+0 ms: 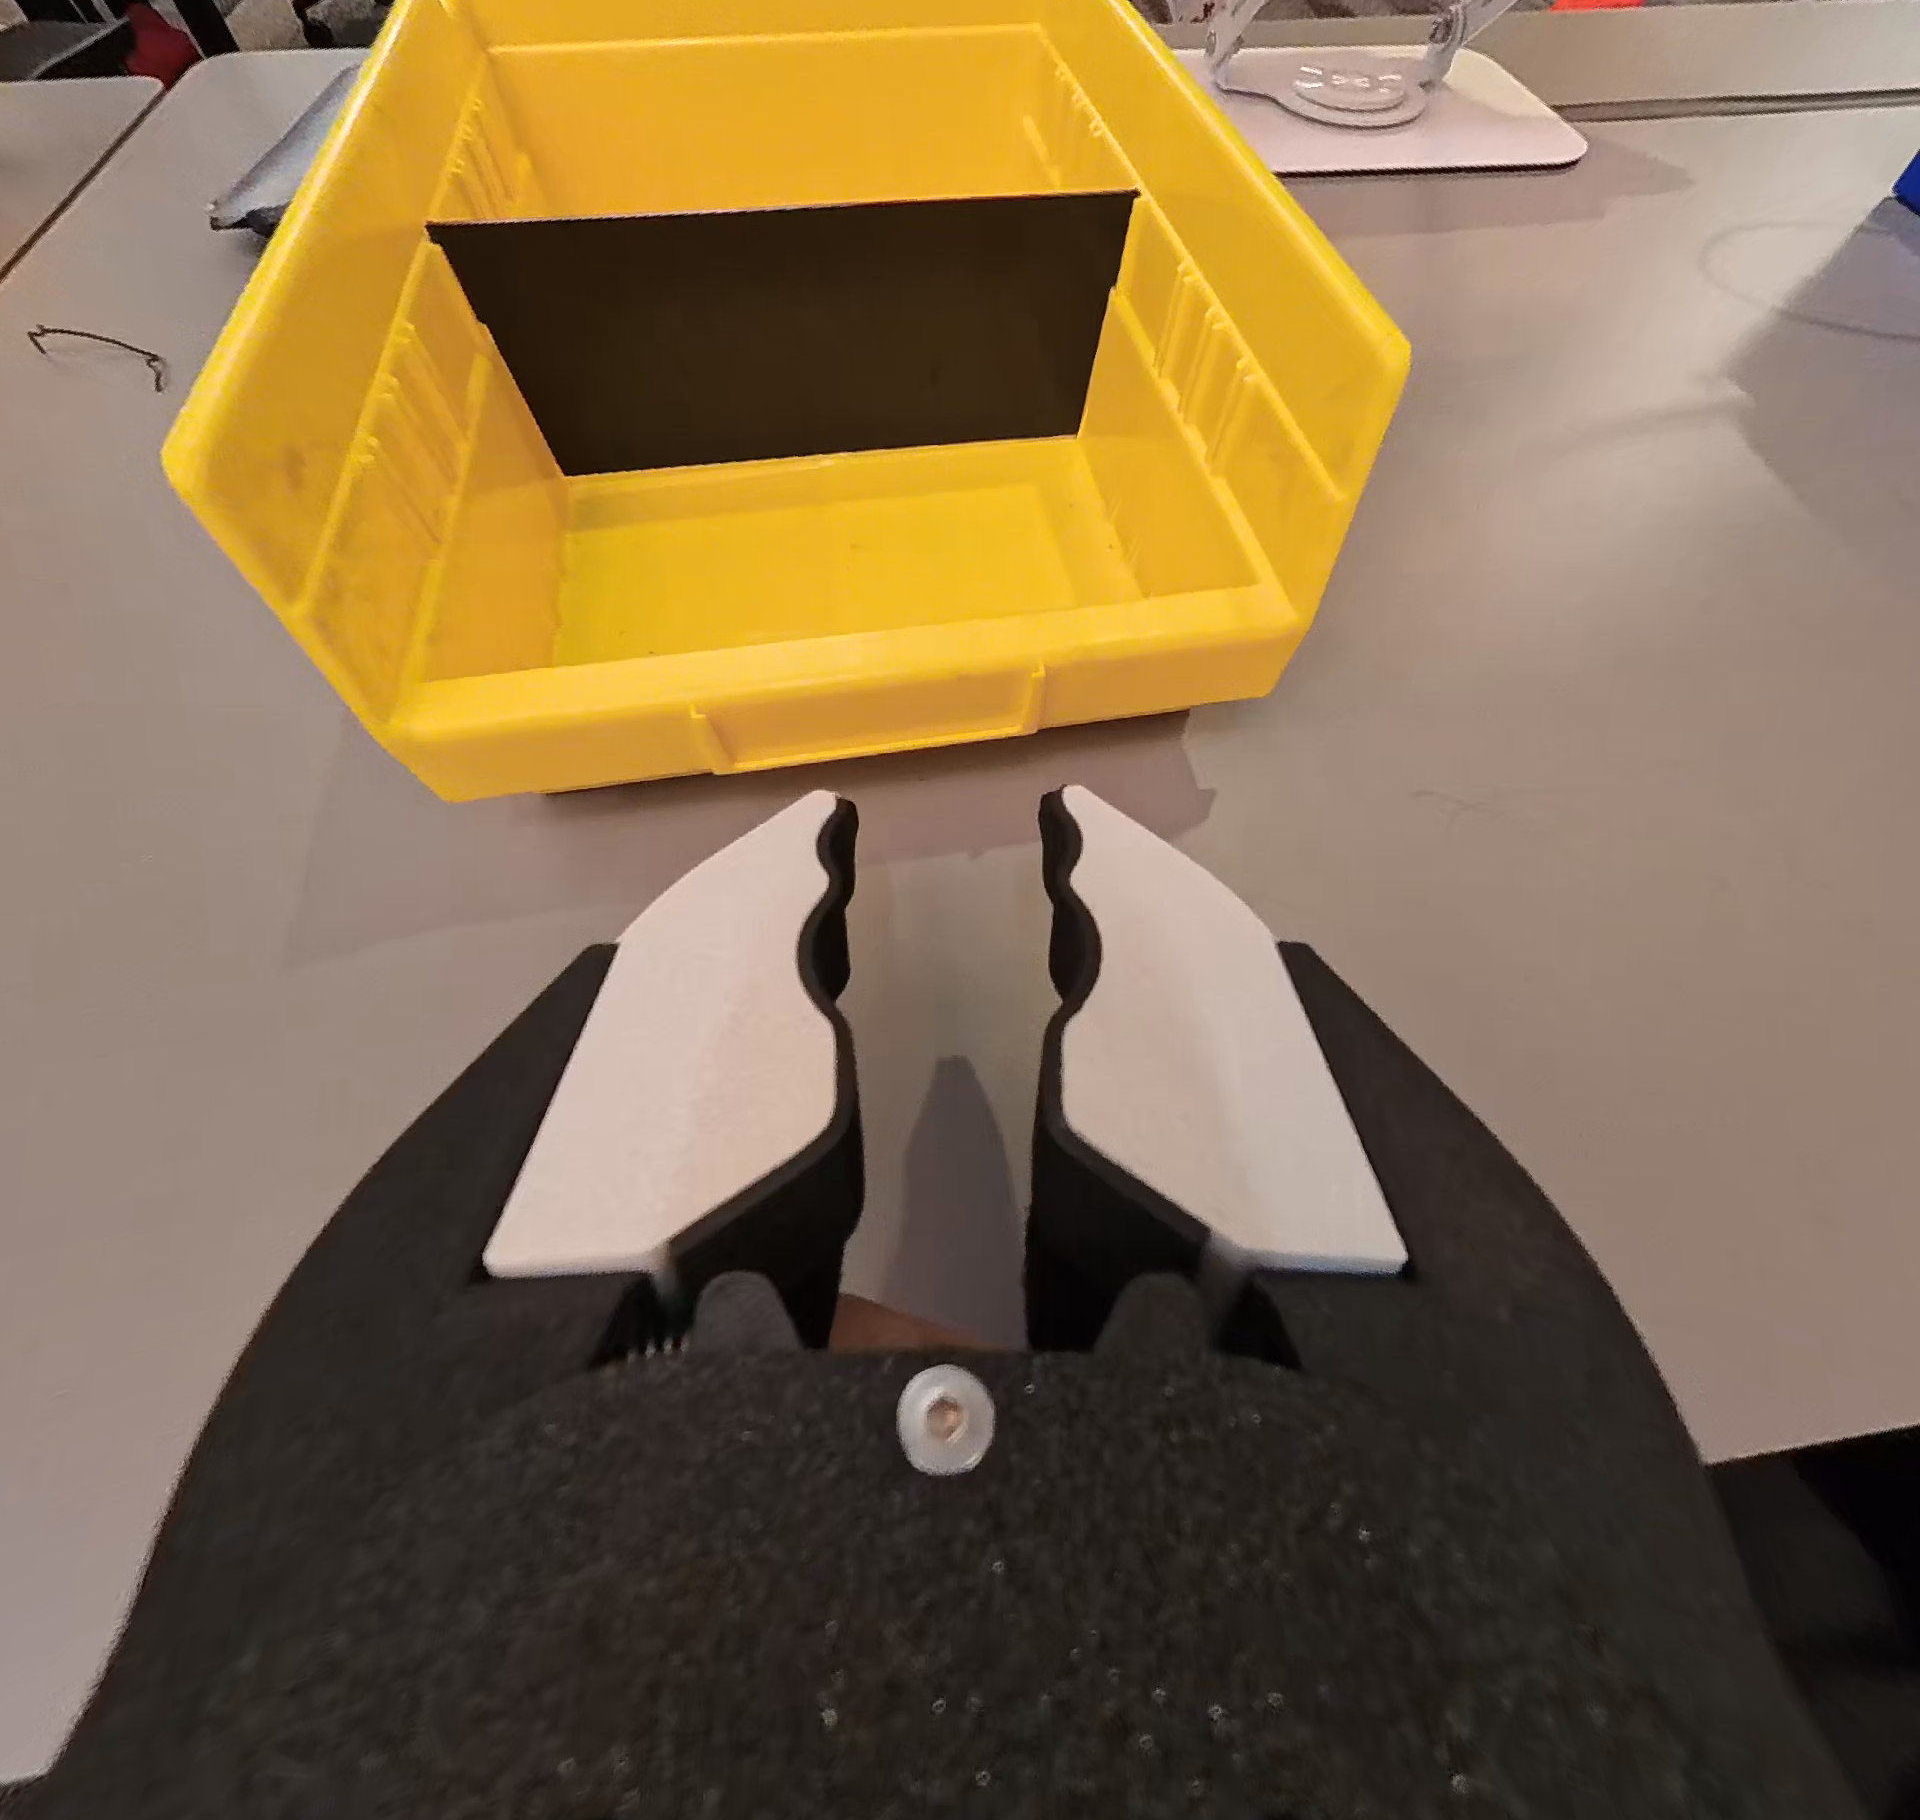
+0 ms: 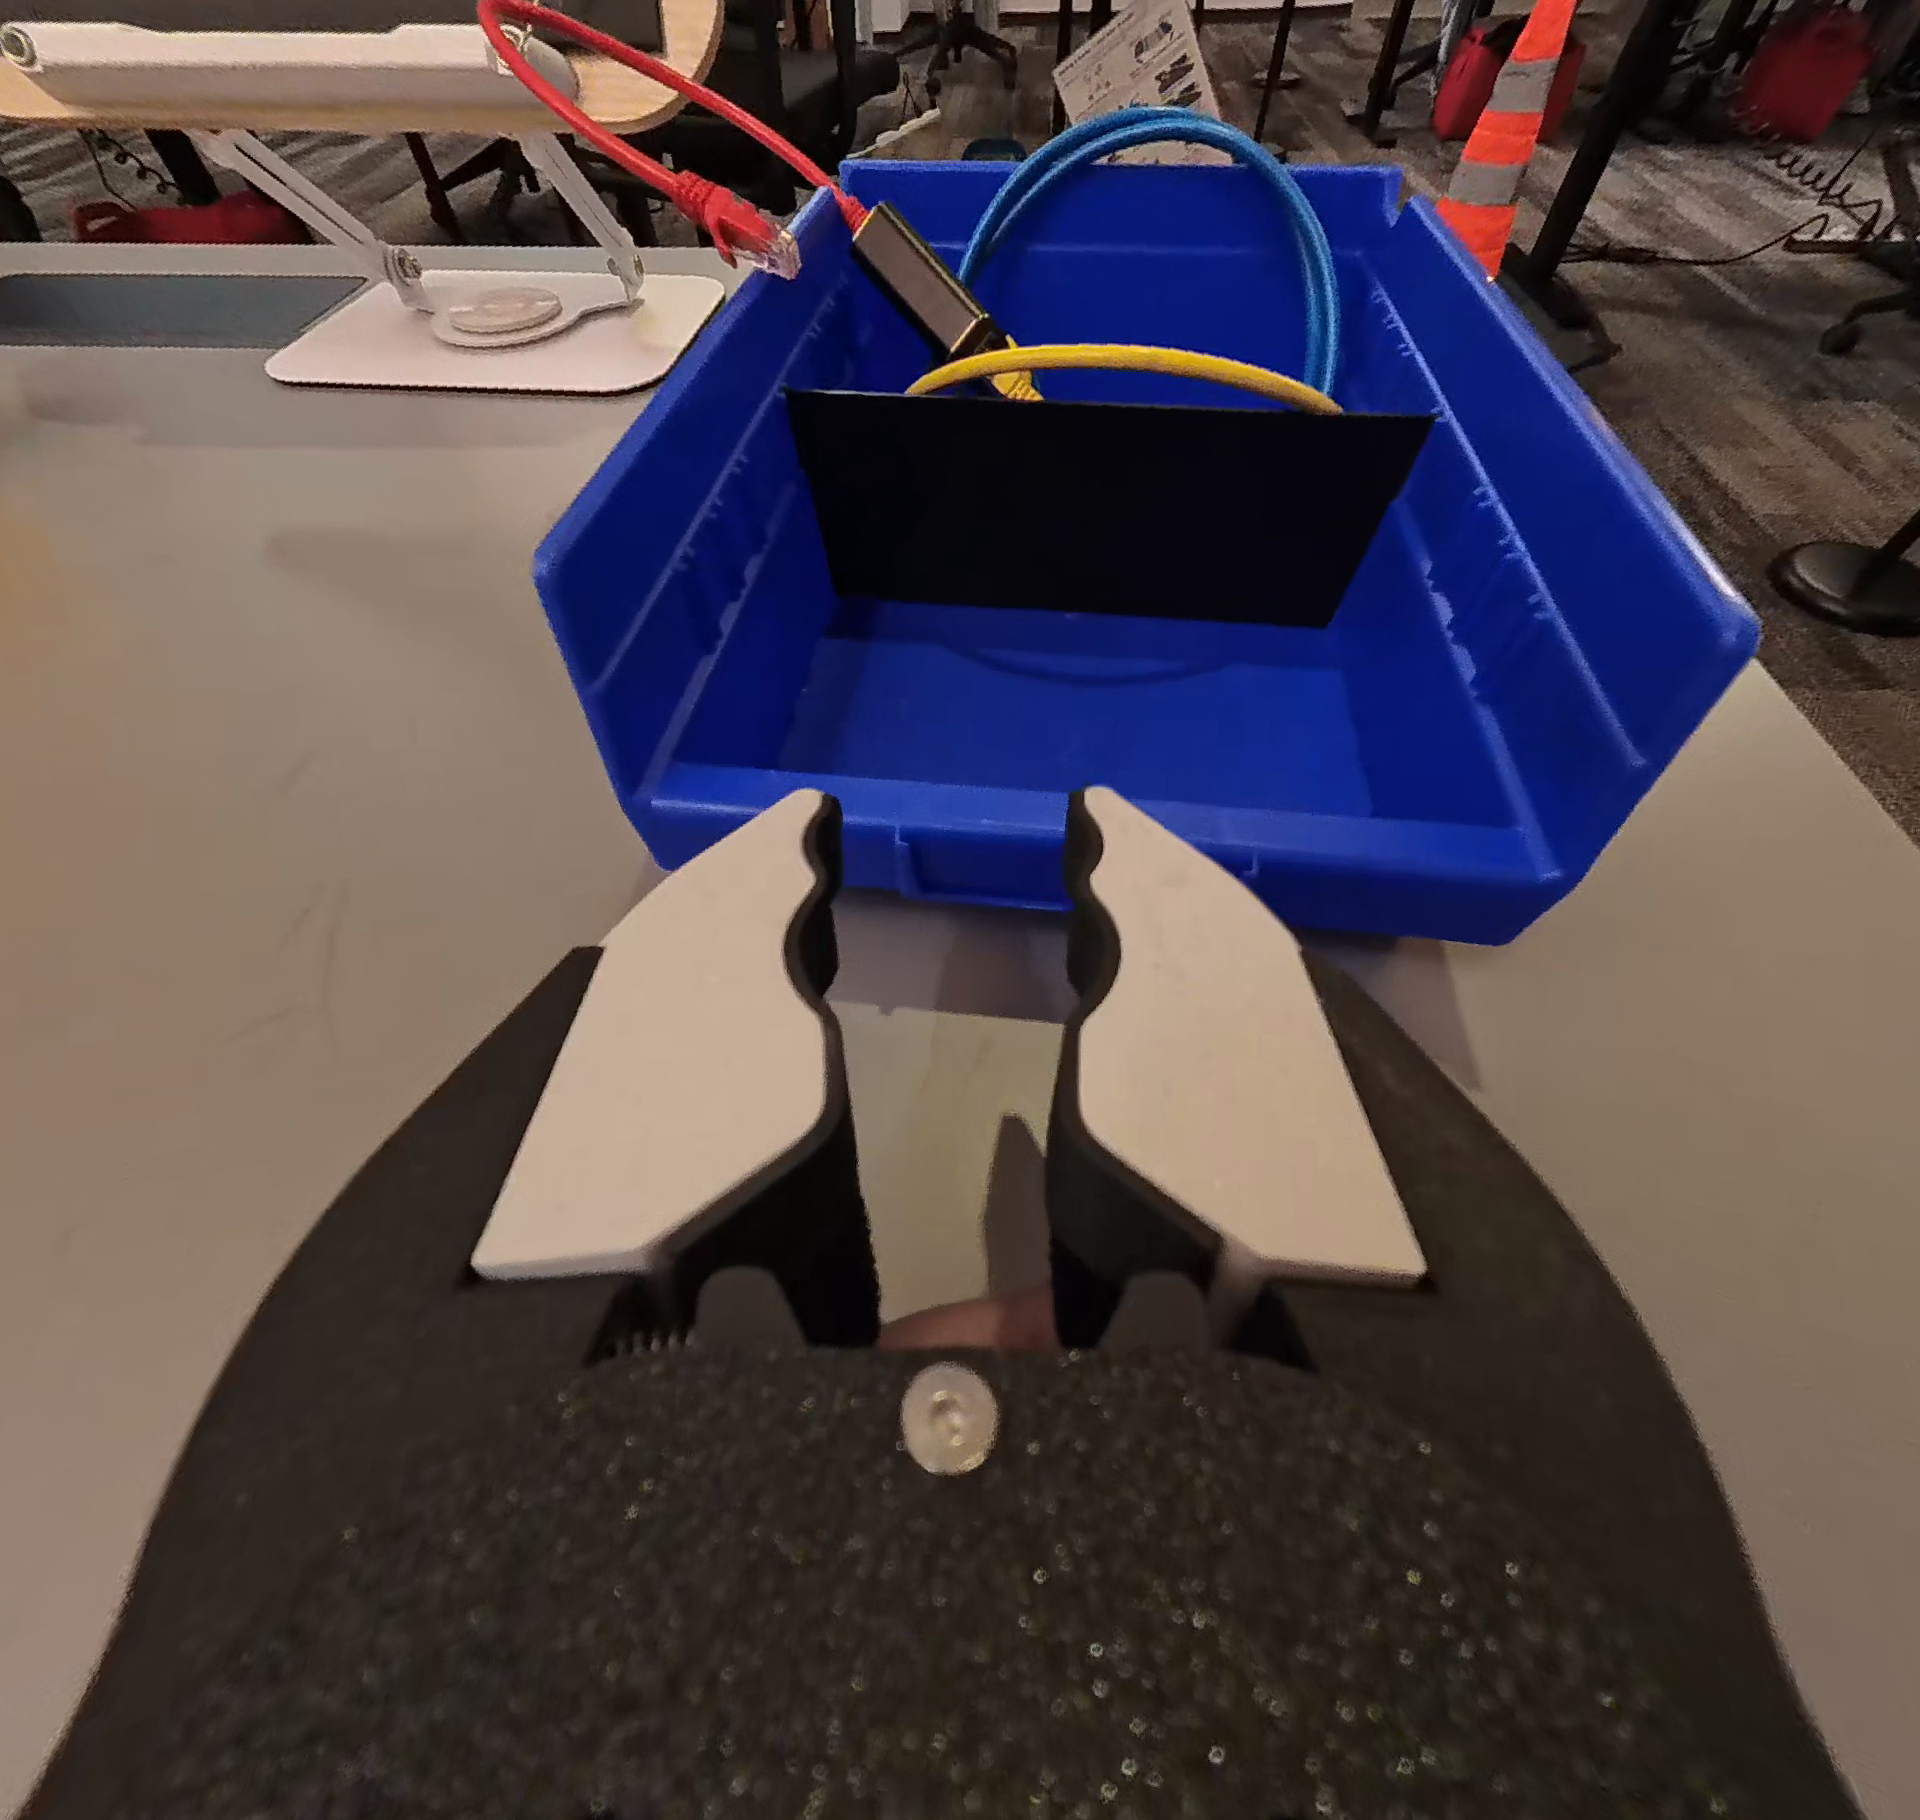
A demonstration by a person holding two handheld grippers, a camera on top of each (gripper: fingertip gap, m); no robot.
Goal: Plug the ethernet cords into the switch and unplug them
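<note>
In the right wrist view a blue bin holds the switch, a dark slim box leaning on the bin's far left wall behind a black divider. A red cord arcs out of the bin to the left, its clear plug hanging free. A blue cord loops up at the back and a yellow cord lies just behind the divider. My right gripper is open and empty at the bin's front wall. My left gripper is open and empty in front of a yellow bin.
The yellow bin has a black divider and nothing in its front part. A white lamp stand sits on the grey table behind and left of the blue bin; it also shows in the left wrist view. The table's right edge runs close by the blue bin. An orange cone stands on the floor. Spacing between my two grippers at the tips: around 60 centimetres.
</note>
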